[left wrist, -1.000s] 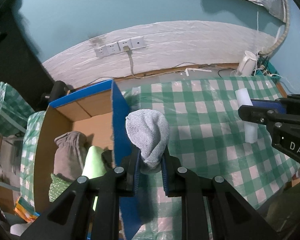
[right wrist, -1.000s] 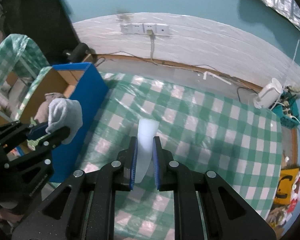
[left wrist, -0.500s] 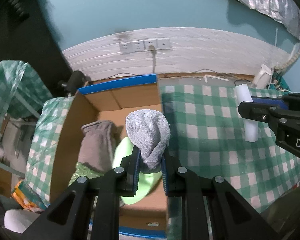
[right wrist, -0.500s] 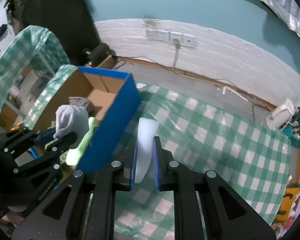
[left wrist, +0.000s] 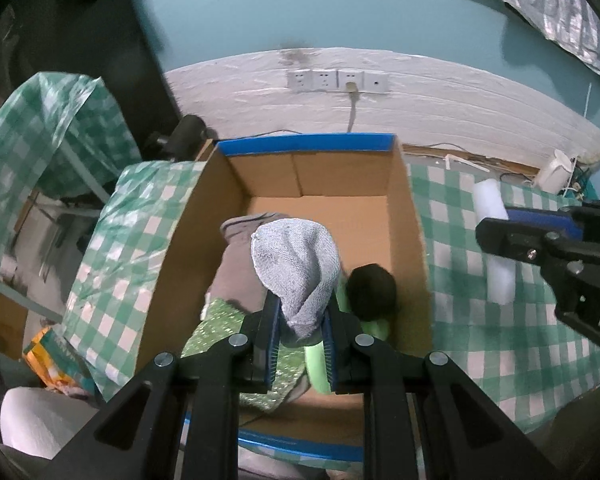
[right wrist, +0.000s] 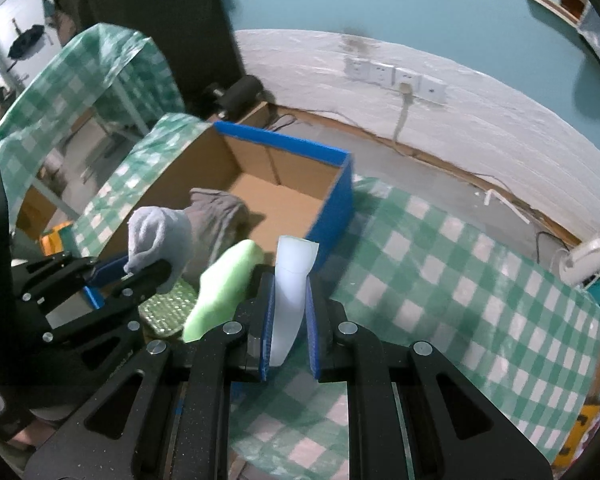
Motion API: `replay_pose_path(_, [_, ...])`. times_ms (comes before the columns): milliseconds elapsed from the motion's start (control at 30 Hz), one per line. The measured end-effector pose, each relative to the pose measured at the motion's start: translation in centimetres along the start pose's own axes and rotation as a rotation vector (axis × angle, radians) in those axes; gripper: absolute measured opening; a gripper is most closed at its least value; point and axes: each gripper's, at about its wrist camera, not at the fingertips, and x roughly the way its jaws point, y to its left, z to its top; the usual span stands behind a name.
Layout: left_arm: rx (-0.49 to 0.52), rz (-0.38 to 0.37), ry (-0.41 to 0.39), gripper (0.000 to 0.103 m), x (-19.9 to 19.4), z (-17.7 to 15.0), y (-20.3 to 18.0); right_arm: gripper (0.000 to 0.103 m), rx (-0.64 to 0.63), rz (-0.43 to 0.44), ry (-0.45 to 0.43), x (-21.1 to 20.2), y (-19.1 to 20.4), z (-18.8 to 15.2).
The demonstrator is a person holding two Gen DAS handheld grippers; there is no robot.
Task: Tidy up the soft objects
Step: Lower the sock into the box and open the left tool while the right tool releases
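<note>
My left gripper [left wrist: 300,344] is shut on a grey knitted sock [left wrist: 296,268] and holds it above the open cardboard box [left wrist: 404,216] with blue outer walls. The sock and left gripper [right wrist: 112,276] also show in the right wrist view. My right gripper [right wrist: 288,332] is shut on a white foam roll [right wrist: 292,280], held over the checked table right of the box; the roll [left wrist: 494,240] shows in the left wrist view too. Inside the box lie a grey cloth [left wrist: 236,268], a lime green foam piece [right wrist: 224,288], a green sparkly cloth [left wrist: 216,332] and a dark ball [left wrist: 370,288].
The green checked tablecloth [right wrist: 460,280] covers the table right of the box. A white wall with sockets [left wrist: 336,80] and a cable runs behind. A white kettle [right wrist: 588,256] stands at the far right. Another checked table [left wrist: 52,120] is to the left.
Both grippers moved left with their loads. My left gripper now holds the sock over the middle of the box. My right gripper with the roll came closer to the box's blue wall.
</note>
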Motion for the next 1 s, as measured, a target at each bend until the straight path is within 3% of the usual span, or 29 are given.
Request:
replay_pose_path(433, [-0.072,0.024,0.078,0.020,2.8,-1.5,3.5,0.013,-0.022,0.068,0.064,4.0,3.3,0.7])
replay_pose_path(567, [-0.085,0.013,0.090,0.026,2.7,-1.6,3.8,0.022,-0.020,0.080,0.072,4.6,3.6,0.7])
replay_pose_path(733, [-0.092,0.011,0.085,0.029,2.6,-1.7,4.1,0.026,-0.016,0.088,0.083,5.0,3.9,0.7])
replay_pose_path(800, [-0.097,0.014,0.088,0.036,2.6,-1.7,4.2,0.035,-0.018,0.087,0.080,5.0,3.9,0.7])
replay_pose_path(867, [-0.101,0.014,0.080,0.045,2.3,-1.7,4.3,0.038,-0.016,0.076,0.071,4.8,3.8,0.7])
replay_pose_path(1000, [-0.091,0.015,0.049,0.052,1.2,-1.6,4.0,0.050,-0.009,0.055,0.052,4.0,3.3,0.5])
